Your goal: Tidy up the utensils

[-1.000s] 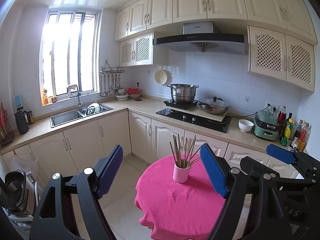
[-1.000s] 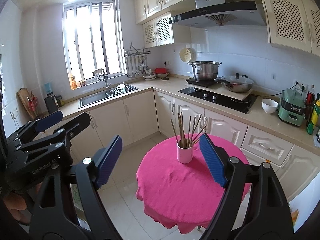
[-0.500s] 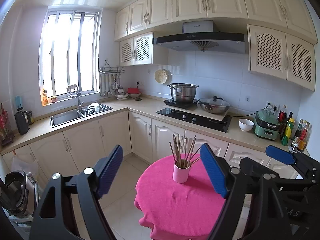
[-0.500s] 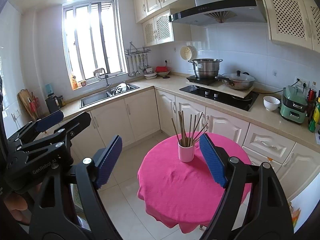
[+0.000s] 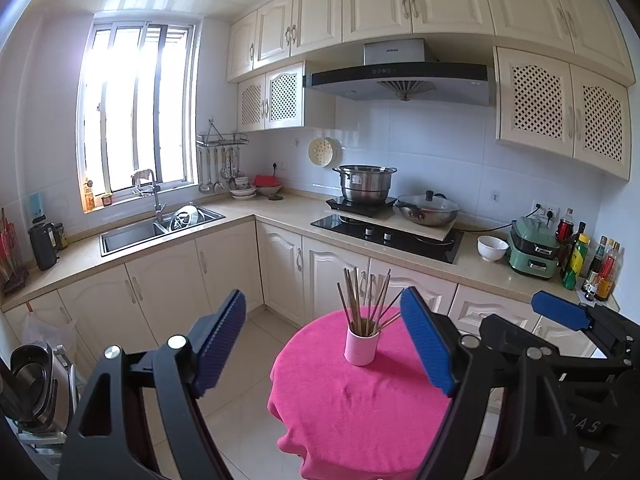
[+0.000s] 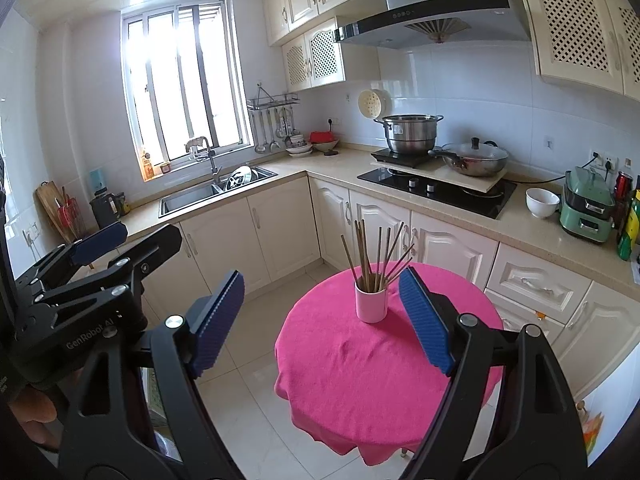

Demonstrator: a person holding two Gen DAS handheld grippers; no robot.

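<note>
A pink cup (image 5: 360, 347) holding several brown chopsticks (image 5: 362, 298) stands upright on a round table with a pink cloth (image 5: 360, 408). It also shows in the right wrist view: cup (image 6: 371, 303), chopsticks (image 6: 374, 258), cloth (image 6: 384, 364). My left gripper (image 5: 326, 342) is open and empty, held well short of the cup. My right gripper (image 6: 322, 320) is open and empty, also short of the cup. Each gripper shows at the edge of the other's view.
An L-shaped counter runs behind the table with a sink (image 5: 160, 229), a hob with a steel pot (image 5: 366, 188) and a pan (image 5: 428, 210), a white bowl (image 5: 492, 247), a green appliance (image 5: 534, 252) and bottles (image 5: 592, 260). Tiled floor lies left of the table.
Both grippers have drifted slightly toward the table; the cup sits a little larger and lower in the views. Both stay open.
</note>
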